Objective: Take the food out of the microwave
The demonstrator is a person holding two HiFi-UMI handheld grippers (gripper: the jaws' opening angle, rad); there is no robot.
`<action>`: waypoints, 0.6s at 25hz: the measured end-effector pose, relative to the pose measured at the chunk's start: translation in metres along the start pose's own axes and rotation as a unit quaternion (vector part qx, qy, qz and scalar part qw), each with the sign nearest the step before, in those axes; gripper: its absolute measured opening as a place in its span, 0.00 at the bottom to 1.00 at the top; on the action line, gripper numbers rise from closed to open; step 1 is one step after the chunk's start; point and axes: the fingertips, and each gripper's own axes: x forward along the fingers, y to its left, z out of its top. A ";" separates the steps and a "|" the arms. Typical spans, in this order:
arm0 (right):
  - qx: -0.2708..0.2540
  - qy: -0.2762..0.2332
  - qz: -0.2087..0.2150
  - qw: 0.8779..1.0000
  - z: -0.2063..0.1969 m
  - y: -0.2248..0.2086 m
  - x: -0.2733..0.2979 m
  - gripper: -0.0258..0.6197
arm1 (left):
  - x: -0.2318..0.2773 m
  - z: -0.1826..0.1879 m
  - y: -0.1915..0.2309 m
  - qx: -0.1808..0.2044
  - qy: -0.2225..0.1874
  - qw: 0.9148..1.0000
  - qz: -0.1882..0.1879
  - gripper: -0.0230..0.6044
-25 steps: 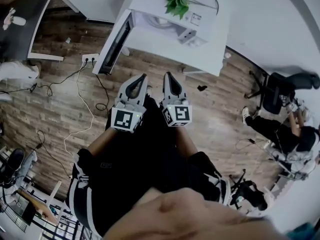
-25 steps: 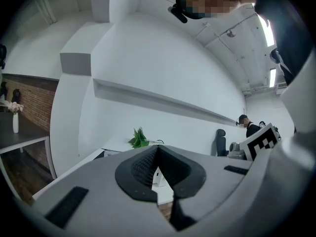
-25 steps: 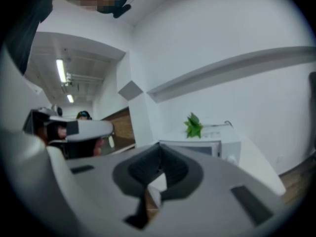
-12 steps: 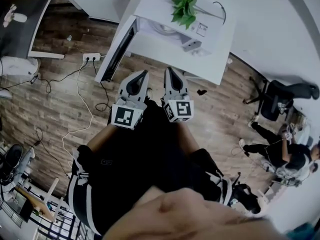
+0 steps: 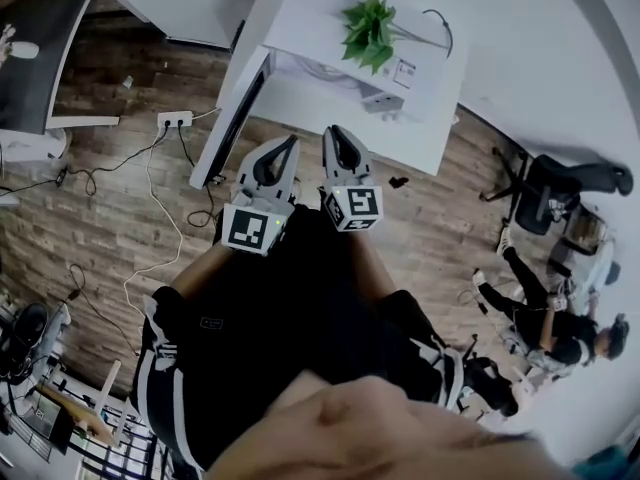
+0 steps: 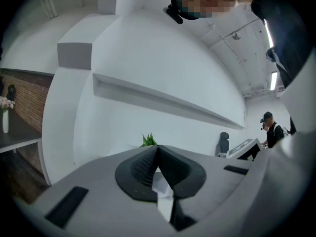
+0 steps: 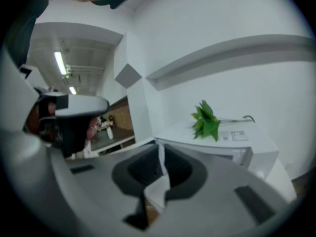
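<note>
Short of the microwave (image 5: 320,23), whose door (image 5: 232,113) hangs open, left gripper (image 5: 290,141) and right gripper (image 5: 331,130), both pressed together and empty, should spread before reaching in level.

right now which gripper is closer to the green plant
Right. In the head view the right gripper is below and slightly left of the plant; the left gripper is further left.

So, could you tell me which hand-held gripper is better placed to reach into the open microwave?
Probably the right. The right hand-held gripper points at the open front of the microwave, while the left hand-held gripper sits nearer the door swung out to the left. Both are shut, empty.
</note>
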 end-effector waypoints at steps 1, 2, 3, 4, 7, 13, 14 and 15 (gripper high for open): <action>-0.002 0.006 -0.001 1.000 -0.004 -0.002 0.006 0.10 | 0.002 0.001 0.003 0.000 0.000 1.000 0.001 0.09; -0.004 0.011 -0.002 1.000 -0.008 -0.005 0.012 0.10 | 0.003 0.001 0.005 -0.001 0.000 1.000 0.001 0.09; -0.005 0.016 -0.004 1.000 -0.012 -0.009 0.017 0.11 | 0.005 0.002 0.007 -0.002 -0.001 1.000 0.002 0.08; -0.007 0.020 -0.004 1.000 -0.016 -0.012 0.024 0.13 | 0.006 0.003 0.009 -0.002 -0.002 1.000 0.003 0.09; -0.014 0.030 -0.009 0.999 -0.028 -0.025 0.043 0.27 | 0.010 0.005 0.014 -0.002 -0.003 1.000 0.007 0.08; -0.023 0.054 -0.018 0.998 -0.056 -0.050 0.082 0.35 | 0.017 0.004 0.022 -0.004 0.002 1.000 0.013 0.09; -0.022 0.058 -0.019 0.998 -0.061 -0.054 0.088 0.36 | 0.018 0.004 0.023 -0.004 0.003 1.000 0.012 0.09; -0.021 0.062 -0.021 0.998 -0.065 -0.059 0.095 0.36 | 0.020 0.004 0.023 -0.006 0.004 1.000 0.012 0.09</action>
